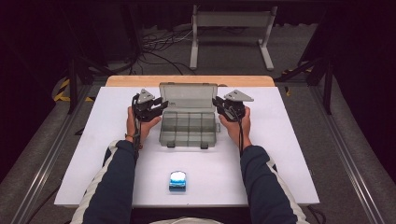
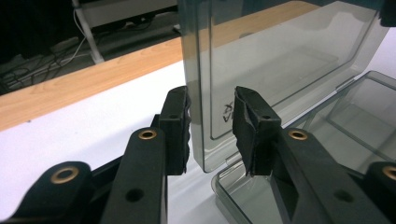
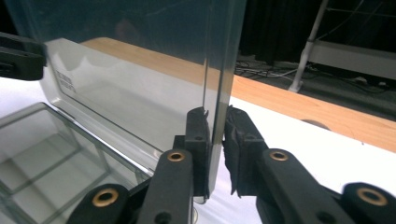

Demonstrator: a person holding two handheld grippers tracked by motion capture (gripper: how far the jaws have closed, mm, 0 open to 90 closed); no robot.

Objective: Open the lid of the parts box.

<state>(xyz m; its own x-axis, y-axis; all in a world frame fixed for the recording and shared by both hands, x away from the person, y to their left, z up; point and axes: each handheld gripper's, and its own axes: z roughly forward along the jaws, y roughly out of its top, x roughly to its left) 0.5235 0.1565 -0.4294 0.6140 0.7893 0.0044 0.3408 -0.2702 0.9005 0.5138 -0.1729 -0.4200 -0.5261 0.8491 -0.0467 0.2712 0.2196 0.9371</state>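
Observation:
A smoky clear plastic organiser box (image 1: 189, 128) with empty compartments sits mid-table, its lid (image 1: 188, 96) standing upright at the back. My left gripper (image 1: 161, 103) is at the lid's left edge. In the left gripper view the lid (image 2: 280, 60) edge passes between the jaws of that gripper (image 2: 211, 130): one pad rests against it and the other stands off with a gap. My right gripper (image 1: 217, 102) is at the lid's right edge. In the right gripper view its jaws (image 3: 215, 149) pinch the lid (image 3: 130, 93) edge from both sides.
A small blue-and-white object (image 1: 178, 181) lies near the front edge of the white tabletop (image 1: 280, 154). A wooden strip (image 1: 187, 80) runs along the table's back edge. Behind it on the floor are a white metal stand (image 1: 231, 28) and cables.

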